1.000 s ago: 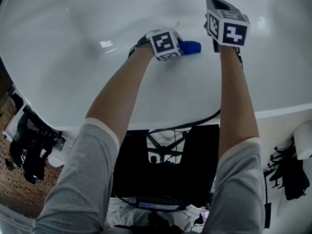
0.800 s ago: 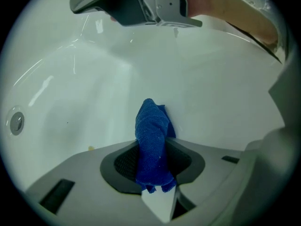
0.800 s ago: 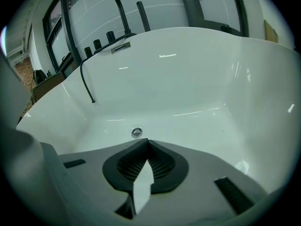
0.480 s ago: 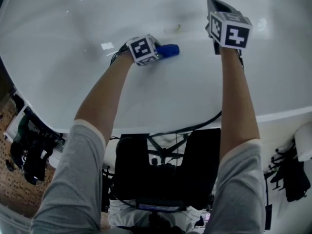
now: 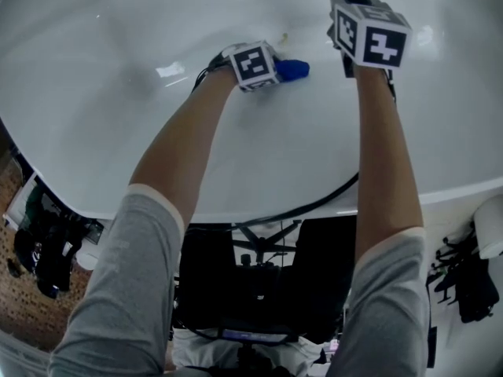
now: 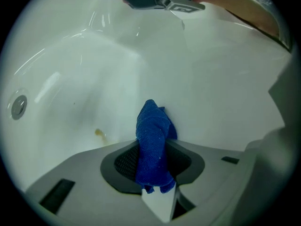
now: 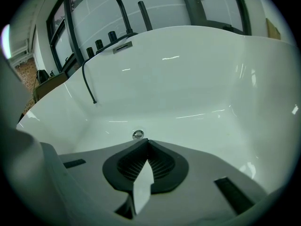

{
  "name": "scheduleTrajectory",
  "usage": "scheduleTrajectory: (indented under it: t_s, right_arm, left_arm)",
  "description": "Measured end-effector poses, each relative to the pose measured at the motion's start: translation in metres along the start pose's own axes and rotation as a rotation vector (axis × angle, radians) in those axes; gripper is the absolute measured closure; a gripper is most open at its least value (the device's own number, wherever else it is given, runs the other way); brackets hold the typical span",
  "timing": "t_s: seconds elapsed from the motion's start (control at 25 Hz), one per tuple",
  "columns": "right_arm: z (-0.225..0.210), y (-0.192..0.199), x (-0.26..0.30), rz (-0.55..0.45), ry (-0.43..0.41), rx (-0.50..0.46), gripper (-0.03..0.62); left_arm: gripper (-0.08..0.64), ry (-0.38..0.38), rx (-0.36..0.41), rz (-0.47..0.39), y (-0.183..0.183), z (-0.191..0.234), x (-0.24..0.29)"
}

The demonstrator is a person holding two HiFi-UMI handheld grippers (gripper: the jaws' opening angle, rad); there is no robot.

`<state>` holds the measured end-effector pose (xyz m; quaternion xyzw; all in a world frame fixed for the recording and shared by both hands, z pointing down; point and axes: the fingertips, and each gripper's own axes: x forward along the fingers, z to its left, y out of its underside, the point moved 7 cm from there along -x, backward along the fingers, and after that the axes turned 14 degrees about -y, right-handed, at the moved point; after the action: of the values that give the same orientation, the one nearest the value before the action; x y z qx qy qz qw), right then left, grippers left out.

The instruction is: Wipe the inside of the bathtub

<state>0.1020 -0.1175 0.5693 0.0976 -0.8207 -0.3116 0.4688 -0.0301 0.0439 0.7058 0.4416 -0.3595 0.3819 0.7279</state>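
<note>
The left gripper's point(image 6: 153, 166) fingers pinch a blue cloth point(image 6: 151, 135), whose bunched end sticks out beyond them against the glossy bathtub point(image 6: 211, 88). The cloth looks soft, light and limp, so a mid-fold hold suits it. The right gripper's point(image 7: 146, 160) fingers are pressed together with nothing between them.

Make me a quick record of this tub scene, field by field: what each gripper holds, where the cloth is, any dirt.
left gripper: shut on cloth
cloth: blue, bunched, tip looks pressed against tub
right gripper: shut, nothing between jaws, away from cloth
tub: white, glossy
stain: small yellowish spot, left of cloth in left gripper view
drain: just beyond right gripper's tips in its view
</note>
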Motion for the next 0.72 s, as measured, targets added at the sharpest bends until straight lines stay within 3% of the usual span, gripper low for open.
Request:
scheduleTrajectory:
  t_s: [0.2,0.32,0.4,0.6,0.72]
  right_arm:
    - [-0.004,-0.005,0.002,-0.011,-0.006,-0.02,0.586]
    - [-0.006,-0.006,0.002,-0.013,-0.005,-0.029,0.586]
    - [-0.005,-0.004,0.002,-0.009,-0.004,-0.027,0.586]
    - [-0.001,-0.005,0.004,-0.006,-0.01,-0.03,0.586]
    - [-0.001,-0.009,0.008,-0.013,-0.017,-0.034,0.586]
  left_arm:
    - [0.428,0.059,0.063,-0.027,-0.039,-0.003,0.023]
    - [0.431,0.047,0.029,-0.045,-0.035,-0.003,0.023]
    - [0.434,0.04,0.006,-0.026,-0.02,-0.004,0.021]
    - [0.435,0.054,0.012,0.142,0.046,-0.004,0.012]
    - [0.435,0.021,-0.004,0.191,0.072,0.002,0.008]
